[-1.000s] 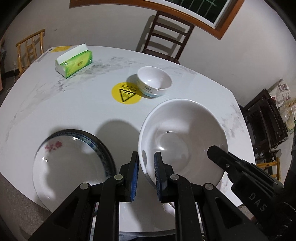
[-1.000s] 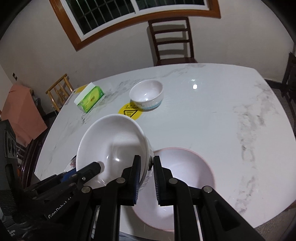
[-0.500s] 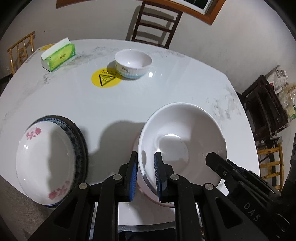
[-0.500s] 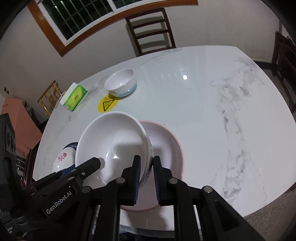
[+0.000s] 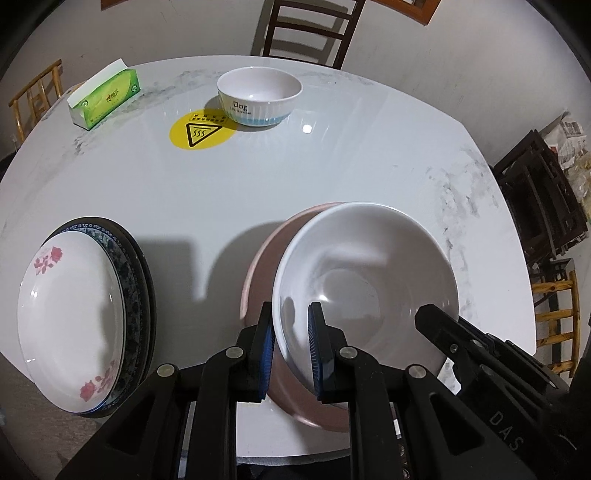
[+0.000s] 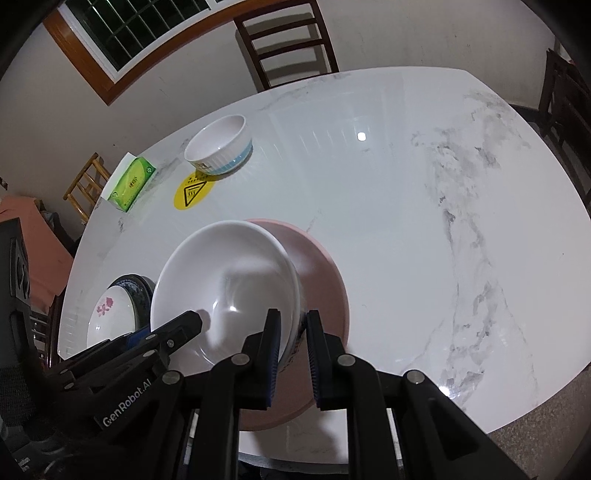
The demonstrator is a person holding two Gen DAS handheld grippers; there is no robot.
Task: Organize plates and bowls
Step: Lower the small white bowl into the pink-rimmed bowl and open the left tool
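Observation:
A large white bowl (image 5: pixel 369 280) (image 6: pixel 229 280) is held by its rim from two sides. My left gripper (image 5: pixel 291 321) is shut on the near left rim, and my right gripper (image 6: pixel 293 325) is shut on the near right rim. The bowl sits slightly tilted over a wider pink dish (image 5: pixel 266 251) (image 6: pixel 321 280) on the white marble table (image 5: pixel 332 166); I cannot tell whether they touch. A small white ribbed bowl (image 5: pixel 258 92) (image 6: pixel 219 146) with a blue band stands at the far side. A floral white plate (image 5: pixel 70 325) (image 6: pixel 110 314) tops a dark-rimmed stack at the left.
A green tissue box (image 5: pixel 105 98) and a round yellow warning sticker (image 5: pixel 201 129) lie at the far left of the table. A dark wooden chair (image 5: pixel 306 29) stands behind the table. The table's near edge runs just below the pink dish.
Both grippers have carried the white bowl down and sideways, from beside the pink dish to over it. The stack of plates now lies farther left in the left wrist view.

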